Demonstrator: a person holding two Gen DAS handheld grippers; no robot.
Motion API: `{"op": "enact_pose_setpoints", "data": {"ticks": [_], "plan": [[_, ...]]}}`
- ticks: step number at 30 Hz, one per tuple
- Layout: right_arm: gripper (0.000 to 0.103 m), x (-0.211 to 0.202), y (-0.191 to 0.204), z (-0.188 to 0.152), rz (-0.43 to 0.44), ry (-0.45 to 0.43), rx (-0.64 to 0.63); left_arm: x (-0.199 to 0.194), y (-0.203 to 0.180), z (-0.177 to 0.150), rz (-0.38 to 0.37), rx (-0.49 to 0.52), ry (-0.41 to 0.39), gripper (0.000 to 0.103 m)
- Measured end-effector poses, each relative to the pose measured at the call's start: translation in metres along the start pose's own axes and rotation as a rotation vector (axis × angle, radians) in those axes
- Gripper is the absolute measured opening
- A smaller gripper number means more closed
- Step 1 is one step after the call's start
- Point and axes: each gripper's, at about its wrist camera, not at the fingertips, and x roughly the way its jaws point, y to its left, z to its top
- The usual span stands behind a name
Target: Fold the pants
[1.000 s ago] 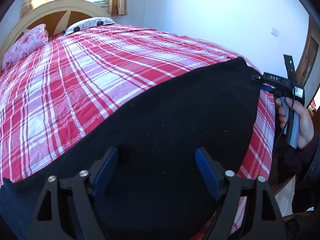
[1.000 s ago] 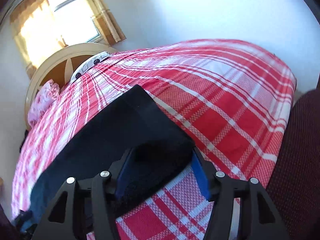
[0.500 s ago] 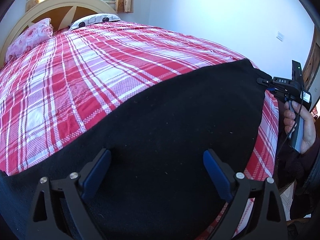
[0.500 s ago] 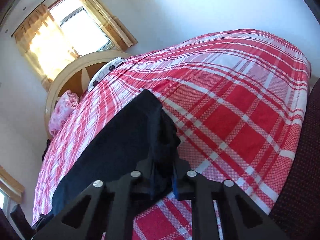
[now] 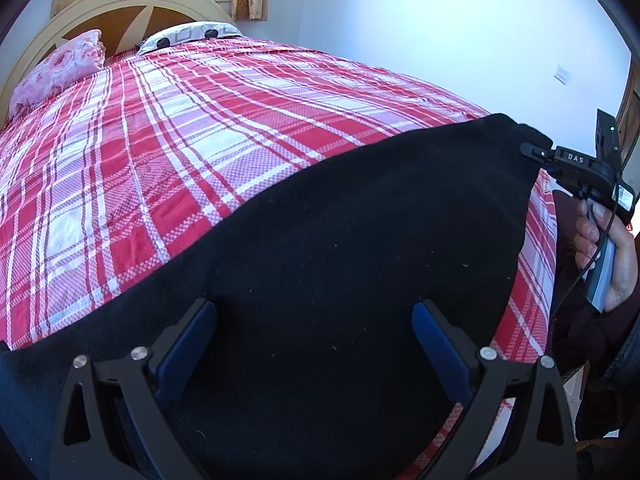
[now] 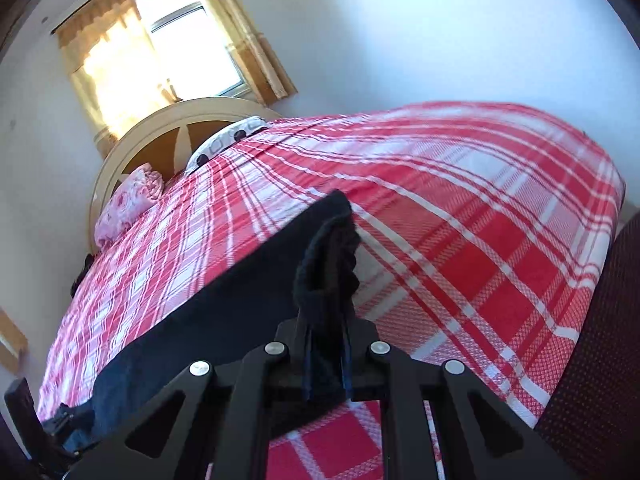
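Black pants (image 5: 344,264) lie spread across the near part of a bed with a red and white plaid cover (image 5: 208,128). My left gripper (image 5: 314,334) is open, its blue pads wide apart just above the black cloth. My right gripper (image 6: 326,344) is shut on a bunched edge of the pants (image 6: 326,256) and lifts it a little off the cover. In the left wrist view the right gripper (image 5: 538,154) pinches the pants' far right corner, held by a hand (image 5: 608,256).
A cream headboard (image 5: 120,4), a pink pillow (image 5: 60,72) and a patterned pillow (image 5: 188,36) stand at the bed's far end. A window with curtains (image 6: 168,52) is behind. The bed's edge (image 6: 600,208) drops off at the right.
My right gripper has shut on the pants' edge and raised it into a bunch. My left gripper stays open and has moved slightly over the cloth.
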Motion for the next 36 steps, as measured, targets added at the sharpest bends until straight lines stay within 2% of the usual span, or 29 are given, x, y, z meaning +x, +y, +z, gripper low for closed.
{"op": "enact_pose_setpoints", "data": {"ticks": [4,13,17,22,26,36], "plan": [[0.011,-0.012,0.022,-0.003,0.023,-0.026,-0.064,0.000,0.000,0.000,-0.003,-0.001,-0.004,0.101],[0.011,-0.032,0.101,-0.016,0.162,-0.026,-0.233,-0.021,0.013,-0.011,-0.050,-0.061,-0.028,0.101],[0.011,-0.034,0.147,-0.036,0.244,0.004,-0.331,-0.030,0.026,-0.016,-0.055,-0.098,-0.040,0.101],[0.011,-0.029,0.193,-0.064,0.303,0.055,-0.428,-0.039,0.039,-0.020,-0.062,-0.140,-0.060,0.101],[0.011,-0.026,0.216,-0.085,0.347,0.100,-0.464,-0.050,0.051,-0.023,-0.072,-0.171,-0.082,0.101],[0.011,-0.013,0.262,-0.128,0.456,0.201,-0.553,-0.069,0.085,-0.038,-0.029,-0.257,-0.110,0.101]]}}
